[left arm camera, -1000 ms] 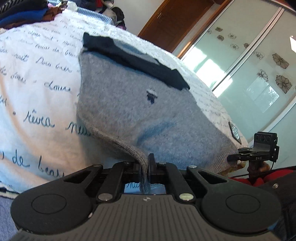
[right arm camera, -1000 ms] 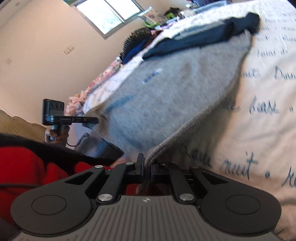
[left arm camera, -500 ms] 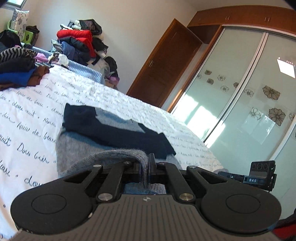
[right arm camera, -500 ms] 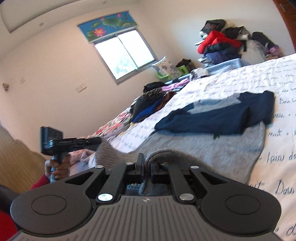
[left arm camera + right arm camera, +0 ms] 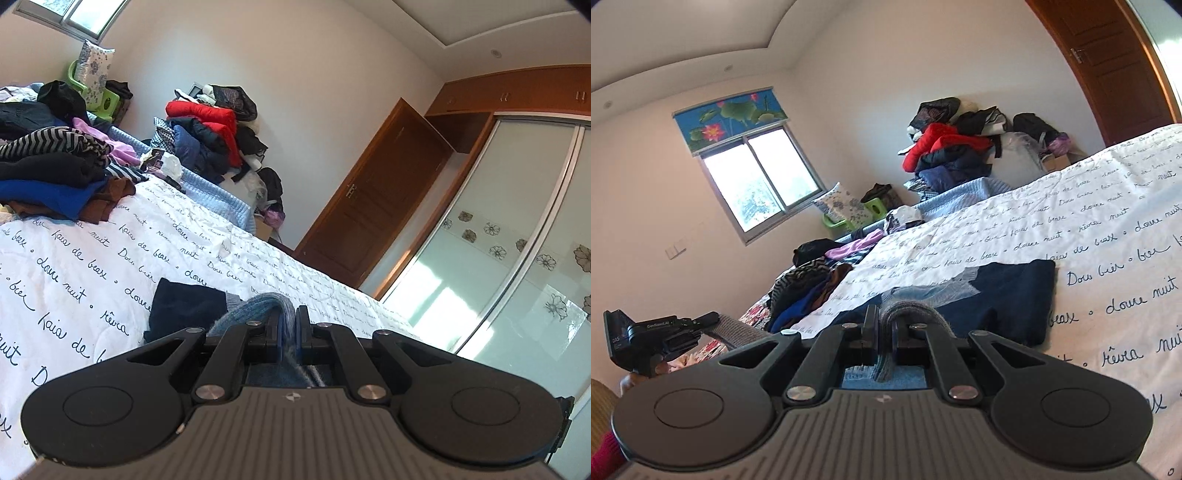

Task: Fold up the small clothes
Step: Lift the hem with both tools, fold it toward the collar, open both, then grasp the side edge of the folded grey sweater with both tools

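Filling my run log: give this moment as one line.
left hand-held gripper: shut on grey sweater hem | right hand-held gripper: same | navy sleeves on bed

Pale walls (image 5: 295,74) under a stepped white ceiling (image 5: 683,33), with a sliding window (image 5: 761,181) at ten o'clock in the right wrist view, bright with daylight below a lotus-print blind (image 5: 727,118). At two o'clock in the left wrist view, a brown wooden door (image 5: 373,206), then frosted wardrobe panels (image 5: 517,266) with flower motifs catching sun patches. Filling the foreground, a bed cover (image 5: 74,266) with handwritten script; beyond it, heaped coats (image 5: 945,147) against the far wall.
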### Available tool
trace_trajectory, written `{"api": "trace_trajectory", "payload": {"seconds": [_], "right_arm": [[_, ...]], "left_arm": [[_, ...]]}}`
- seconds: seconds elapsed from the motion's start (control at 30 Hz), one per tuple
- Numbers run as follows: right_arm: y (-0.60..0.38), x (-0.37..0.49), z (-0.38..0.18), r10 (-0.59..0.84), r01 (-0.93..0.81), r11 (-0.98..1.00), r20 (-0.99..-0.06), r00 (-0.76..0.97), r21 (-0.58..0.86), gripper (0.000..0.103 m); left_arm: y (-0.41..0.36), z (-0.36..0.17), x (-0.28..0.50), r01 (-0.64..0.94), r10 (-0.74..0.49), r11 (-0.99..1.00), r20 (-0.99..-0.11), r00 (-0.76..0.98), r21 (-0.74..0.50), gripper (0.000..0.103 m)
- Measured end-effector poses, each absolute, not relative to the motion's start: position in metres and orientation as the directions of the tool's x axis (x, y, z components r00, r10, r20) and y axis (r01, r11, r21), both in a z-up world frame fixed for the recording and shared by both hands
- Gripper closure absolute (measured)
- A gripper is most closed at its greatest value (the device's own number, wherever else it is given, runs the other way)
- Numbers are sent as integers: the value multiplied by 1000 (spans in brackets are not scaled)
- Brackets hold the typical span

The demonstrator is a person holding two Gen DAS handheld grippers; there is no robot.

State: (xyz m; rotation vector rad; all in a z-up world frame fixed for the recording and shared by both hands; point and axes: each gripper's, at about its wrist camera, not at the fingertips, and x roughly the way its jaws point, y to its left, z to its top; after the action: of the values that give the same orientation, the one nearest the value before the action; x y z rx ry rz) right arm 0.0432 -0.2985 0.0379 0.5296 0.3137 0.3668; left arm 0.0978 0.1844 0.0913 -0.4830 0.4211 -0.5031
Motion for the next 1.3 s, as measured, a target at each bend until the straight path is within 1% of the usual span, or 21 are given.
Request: {"api": "trace_trajectory", "payload": {"seconds": [0.1,0.13,0.27,0.37,0.43,0.47,0.53,0.6,0.63,0.67,0.7,0.73,0.83,0.93,1.0,1.07,1.1,1.17,1.2,1.27,1.3], "right_arm": [[-302,53,33,386,-226,812,-203,900,538,96],[-303,57,31,388,-224,809,-208,898,543,96],[-305,66,21,372,-192,814,-238,897,549,96],[-303,70,12,376,-175,832,-302,876,527,96],[-300,69,8,339,-147,868,-349,874,474,96],[-298,67,6,321,-135,882,-367,873,452,96],[-298,63,4,314,-129,889,-380,870,440,94],[-298,65,2,321,-131,893,-405,856,430,90],[-296,67,1,315,-132,902,-419,851,411,78],[-294,69,1,303,-132,913,-428,852,385,55],[-291,73,0,294,-136,924,-436,851,357,40],[-286,77,0,298,-157,932,-442,846,327,19],[-268,91,1,328,-248,942,-462,824,227,20],[-244,112,0,297,-297,951,-524,798,87,21],[-233,125,-4,281,-318,948,-558,781,31,25],[-227,139,-10,276,-335,942,-597,753,14,41],[-225,144,-14,278,-342,940,-612,740,13,46],[-221,150,-20,272,-350,937,-637,721,5,62],[-220,151,-22,264,-349,937,-644,718,-5,67],[-218,148,-24,250,-347,937,-638,728,-28,83],[-218,145,-23,244,-342,939,-630,737,-37,87]], "left_arm": [[184,91,110,341,-537,772,-262,802,-537,97],[183,89,115,340,-540,773,-275,795,-536,97],[174,79,130,304,-518,811,-372,770,-499,96],[170,65,138,264,-494,839,-461,737,-476,90],[170,56,142,245,-484,850,-505,715,-467,73],[172,51,144,229,-482,848,-515,709,-478,69],[175,40,146,211,-498,832,-526,689,-512,50],[177,31,148,194,-508,824,-540,671,-533,43],[176,27,149,188,-508,825,-553,660,-533,42],[174,23,150,183,-506,829,-569,649,-529,42],[174,19,151,178,-503,832,-581,640,-525,41],[172,15,153,174,-503,834,-593,628,-523,40],[174,5,156,144,-501,833,-620,604,-534,35],[180,-3,160,109,-523,810,-624,581,-576,31],[183,-8,163,85,-533,795,-625,571,-600,31],[185,-12,165,67,-535,788,-627,567,-612,30],[184,-14,166,59,-532,788,-631,564,-612,30],[183,-19,168,55,-538,784,-632,557,-619,30],[182,-21,169,54,-545,778,-628,556,-626,32],[180,-24,172,58,-558,767,-619,554,-639,35],[178,-27,174,56,-564,761,-616,550,-647,45]]}}
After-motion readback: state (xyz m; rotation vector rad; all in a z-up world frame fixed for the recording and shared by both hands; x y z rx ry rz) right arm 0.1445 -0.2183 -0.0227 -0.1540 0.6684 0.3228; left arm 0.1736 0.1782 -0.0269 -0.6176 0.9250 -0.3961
